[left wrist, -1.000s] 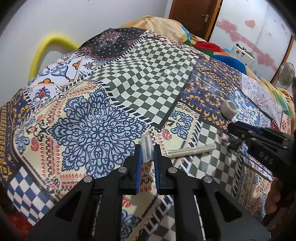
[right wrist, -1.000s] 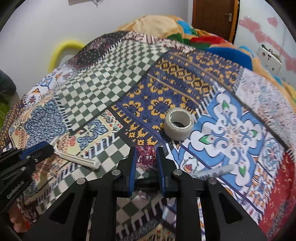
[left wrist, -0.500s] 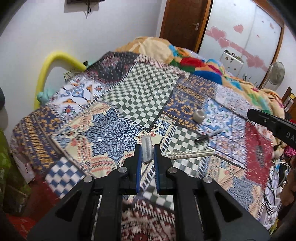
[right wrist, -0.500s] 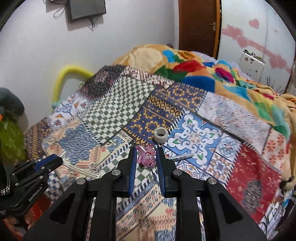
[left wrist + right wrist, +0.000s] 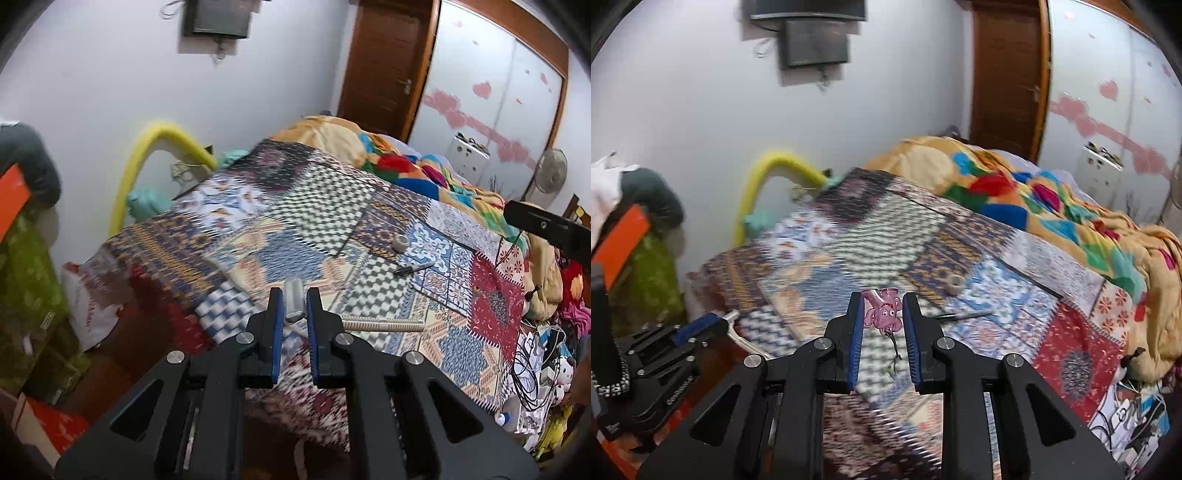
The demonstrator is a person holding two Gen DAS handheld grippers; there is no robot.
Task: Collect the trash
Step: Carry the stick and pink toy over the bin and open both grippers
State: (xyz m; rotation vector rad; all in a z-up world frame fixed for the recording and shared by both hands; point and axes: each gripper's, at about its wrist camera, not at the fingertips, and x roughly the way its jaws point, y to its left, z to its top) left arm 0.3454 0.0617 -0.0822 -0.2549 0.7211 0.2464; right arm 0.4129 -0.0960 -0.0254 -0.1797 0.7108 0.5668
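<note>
Patchwork bedding (image 5: 317, 206) is covering the bed and filling the middle of both views, with a rumpled multicoloured blanket (image 5: 1027, 192) lying along its far side, a yellow foam tube (image 5: 147, 147) arching against the white wall and a brown door (image 5: 1008, 74) standing beyond; both grippers are being held above the near end of the bed, angled down and forward over it, and much of the cover is blurring in both pictures; the left gripper (image 5: 294, 302) is pinching a small grey ribbed piece of trash (image 5: 294, 301) upright between its blue-padded fingertips, clear of the cover; the right gripper (image 5: 882, 314) is clamping a pink cartoon wrapper (image 5: 882, 314) between its pads, a thin dark strand dangling below it; in the right wrist view the left gripper is showing at the lower left, its tip near a pale stick; on the cover a cream ribbed stick (image 5: 384, 325) is lying just beyond the left gripper's fingers, a black marker (image 5: 412, 269) is lying farther out, and a tape roll (image 5: 400, 243) is sitting beyond that, all apart from one another; a white plastic bag (image 5: 88, 295) is hanging off the bed's left corner.
</note>
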